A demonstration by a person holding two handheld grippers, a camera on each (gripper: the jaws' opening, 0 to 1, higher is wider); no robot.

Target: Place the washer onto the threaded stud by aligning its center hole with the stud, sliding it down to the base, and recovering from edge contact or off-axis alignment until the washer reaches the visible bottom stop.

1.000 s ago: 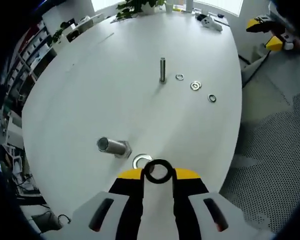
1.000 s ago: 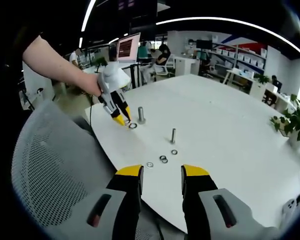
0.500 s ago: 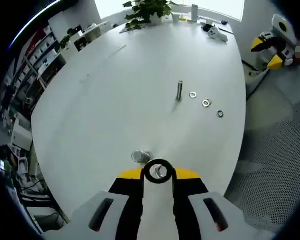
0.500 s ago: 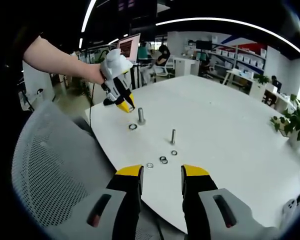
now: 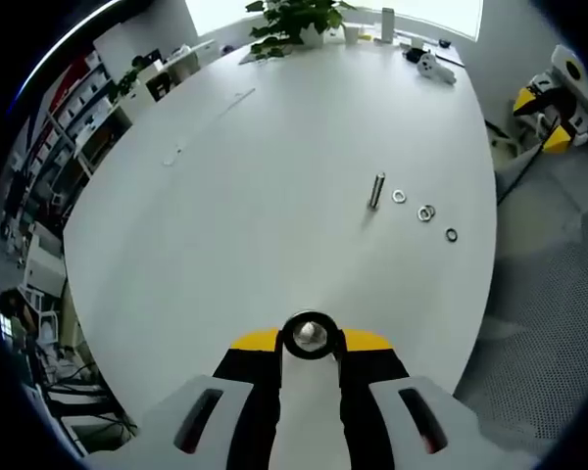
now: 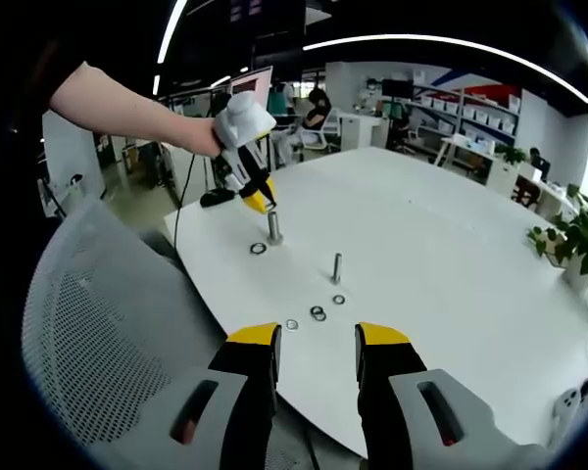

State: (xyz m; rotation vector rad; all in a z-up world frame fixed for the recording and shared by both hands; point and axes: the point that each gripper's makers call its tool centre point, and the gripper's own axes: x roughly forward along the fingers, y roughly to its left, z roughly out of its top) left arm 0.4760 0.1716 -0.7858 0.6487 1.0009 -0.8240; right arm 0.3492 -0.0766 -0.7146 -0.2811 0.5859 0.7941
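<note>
The left gripper (image 5: 310,345) has two black jaws capped with yellow tips, rising from a pale grey body with a dark oval slot on each side at 7 and 5 o'clock. The right gripper (image 6: 317,345) is built alike. At 10 o'clock in the right gripper view, a bare forearm (image 6: 127,103) shows no sleeve.

The desk (image 5: 225,196) is plain white. The washer (image 5: 310,336) is black, the stud (image 6: 273,227) silver-grey. Both grippers' jaws are black with yellow tips. The chair (image 6: 98,333) is grey perforated mesh.
</note>
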